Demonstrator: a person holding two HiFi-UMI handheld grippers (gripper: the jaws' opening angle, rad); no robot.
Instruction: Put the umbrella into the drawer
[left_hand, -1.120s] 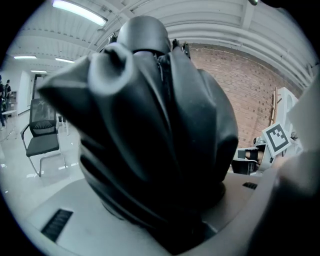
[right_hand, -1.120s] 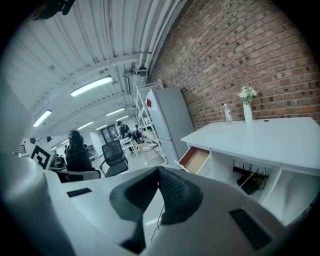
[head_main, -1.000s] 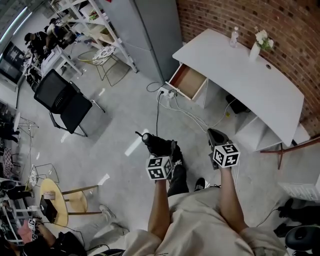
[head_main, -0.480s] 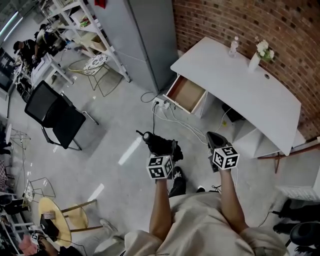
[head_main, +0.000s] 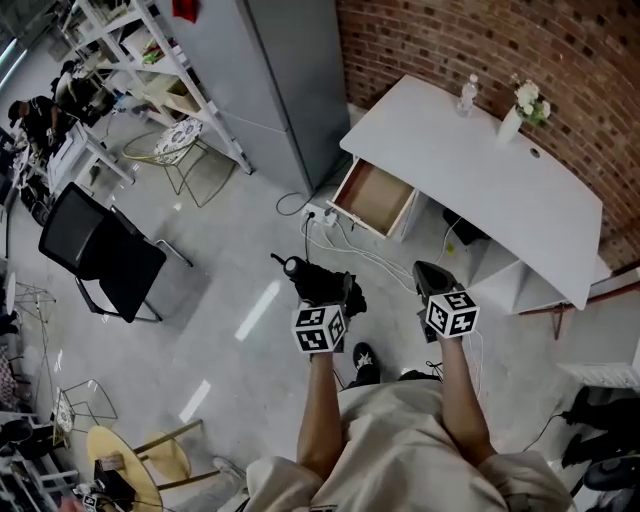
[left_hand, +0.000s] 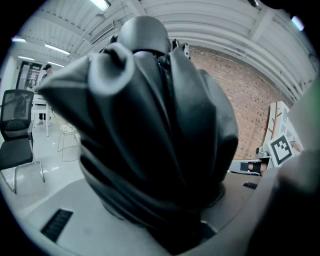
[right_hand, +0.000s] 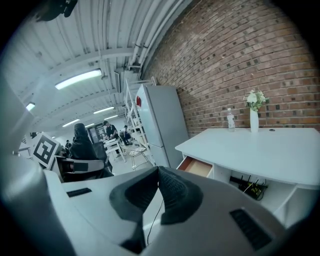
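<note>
1. The L gripper is out in front of the person, over the grey floor. Its jaws are closed on the black umbrella, which keeps them quite wide apart.
2. The umbrella is folded up w/ soft, floppy folds. In the left gripper view it fills most of the pic. It sticks out past the jaws, w/ a round end at the top.
3. The R gripper is beside the L one but not touching it. In the right gripper view its two dark pads meet at the tips, w/ nothing in them.
4. The drawer is pulled out at the left end of the white desk. It's brown inside.
5. The umbrella isn't in the drawer yet. The drawer is well apart from it, further ahead, w/ bare floor between.
6. A bottle and a white vase w/ flowers stand on the desk, near the brick wall.
7. A tall grey fridge stands left of the desk. Cables lie on the floor by the drawer. A black chair is far off to the left.
</note>
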